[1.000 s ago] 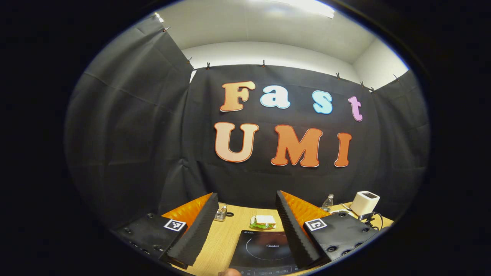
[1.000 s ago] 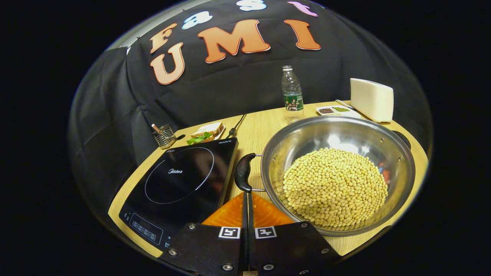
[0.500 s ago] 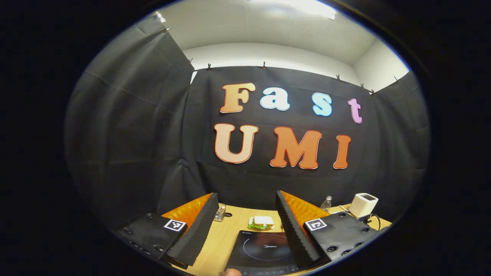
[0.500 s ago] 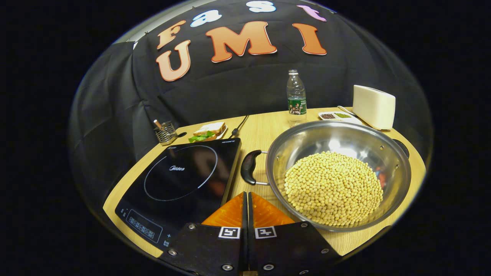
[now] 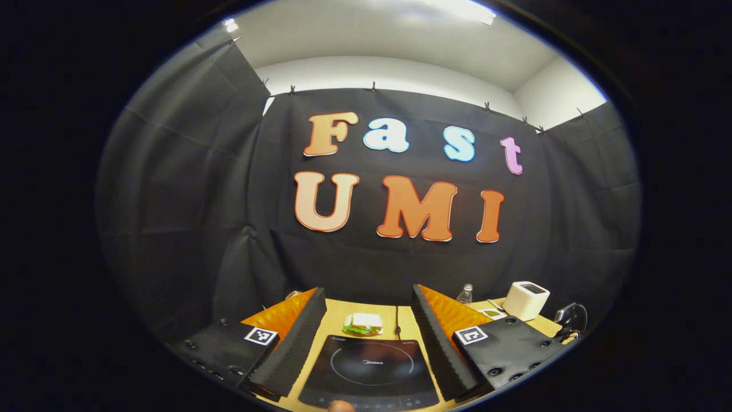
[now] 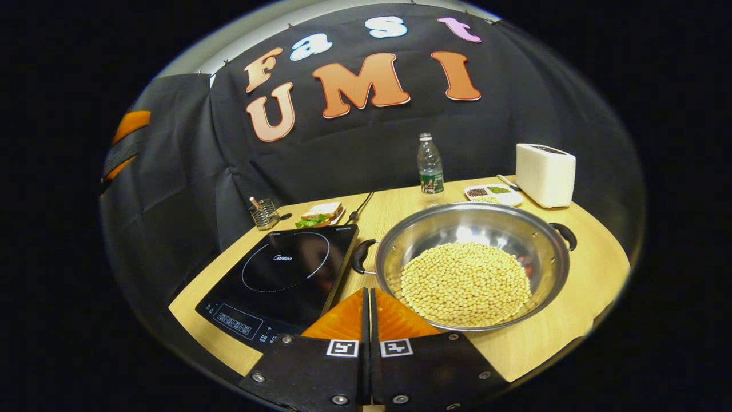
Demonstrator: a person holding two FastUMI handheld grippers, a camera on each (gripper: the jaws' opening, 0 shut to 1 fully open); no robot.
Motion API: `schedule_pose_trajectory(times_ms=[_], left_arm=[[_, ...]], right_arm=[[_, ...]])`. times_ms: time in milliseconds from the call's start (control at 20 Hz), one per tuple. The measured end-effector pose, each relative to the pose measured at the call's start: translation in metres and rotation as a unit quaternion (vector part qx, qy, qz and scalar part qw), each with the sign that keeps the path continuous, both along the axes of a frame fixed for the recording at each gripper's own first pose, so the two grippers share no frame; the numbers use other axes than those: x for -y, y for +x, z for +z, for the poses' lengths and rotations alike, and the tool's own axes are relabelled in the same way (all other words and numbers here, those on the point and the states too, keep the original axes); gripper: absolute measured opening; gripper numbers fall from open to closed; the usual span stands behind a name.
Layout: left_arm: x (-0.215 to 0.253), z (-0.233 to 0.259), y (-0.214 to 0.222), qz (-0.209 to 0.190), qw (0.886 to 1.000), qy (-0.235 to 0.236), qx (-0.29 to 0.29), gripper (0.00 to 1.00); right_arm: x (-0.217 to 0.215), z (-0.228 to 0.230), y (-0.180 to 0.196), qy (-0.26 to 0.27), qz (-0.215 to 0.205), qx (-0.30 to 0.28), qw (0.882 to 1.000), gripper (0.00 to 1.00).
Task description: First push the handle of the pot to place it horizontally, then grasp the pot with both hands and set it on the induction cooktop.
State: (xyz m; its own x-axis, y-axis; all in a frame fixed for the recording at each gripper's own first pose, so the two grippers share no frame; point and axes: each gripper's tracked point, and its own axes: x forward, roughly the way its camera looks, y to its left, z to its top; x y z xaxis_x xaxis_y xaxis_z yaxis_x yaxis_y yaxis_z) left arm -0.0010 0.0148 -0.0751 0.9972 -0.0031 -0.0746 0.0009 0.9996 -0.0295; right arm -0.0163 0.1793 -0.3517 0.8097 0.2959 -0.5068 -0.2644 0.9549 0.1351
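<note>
The wooden table [image 6: 577,286] carries everything, and the right gripper view looks down on it from near the front edge. The biggest thing on it is the steel pot [image 6: 474,226], heaped with pale soybeans [image 6: 466,283], standing on the bare table just to the right of the induction cooktop [image 6: 286,274] and not on it; one black handle [image 6: 359,256] points toward the cooktop and nearly meets its edge, and the other handle [image 6: 566,236] sticks out on the opposite side. In the left gripper view the same cooktop [image 5: 369,372] lies straight ahead between that gripper's fingers, and the pot is out of that picture. Behind the pot stand a white toaster [image 6: 544,173], a water bottle [image 6: 430,167] and a small divided dish of spices [image 6: 493,193]; behind the cooktop lie a sandwich [image 6: 320,214] and a wire utensil holder [image 6: 264,213]. The left gripper [image 5: 366,312] is held wide apart with nothing between its fingers, above the near end of the cooktop. The right gripper [image 6: 367,297] has its fingers pressed together, gripping nothing, its tips close to the pot's near rim and apart from the handle.
</note>
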Motion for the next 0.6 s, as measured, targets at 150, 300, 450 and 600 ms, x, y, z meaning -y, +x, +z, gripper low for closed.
schedule_pose_trajectory(times_ms=[150, 300, 450, 600], left_arm=[[0.033, -0.022, 0.009, -0.019, 1.0, -0.002, -0.014, 0.97], [0.074, -0.052, 0.016, -0.05, 0.998, -0.012, -0.041, 0.97], [0.106, -0.076, 0.025, -0.074, 0.995, -0.017, -0.061, 0.98], [0.134, -0.105, 0.036, -0.094, 0.992, -0.012, -0.084, 0.97]], right_arm=[[0.027, 0.014, 0.003, 0.002, -0.013, 0.015, 1.0, 0.0], [0.059, 0.025, 0.013, -0.008, -0.03, 0.03, 0.999, 0.0], [0.09, 0.034, 0.021, -0.014, -0.046, 0.039, 0.998, 0.02], [0.12, 0.039, 0.034, -0.022, -0.069, 0.044, 0.996, 0.12]])
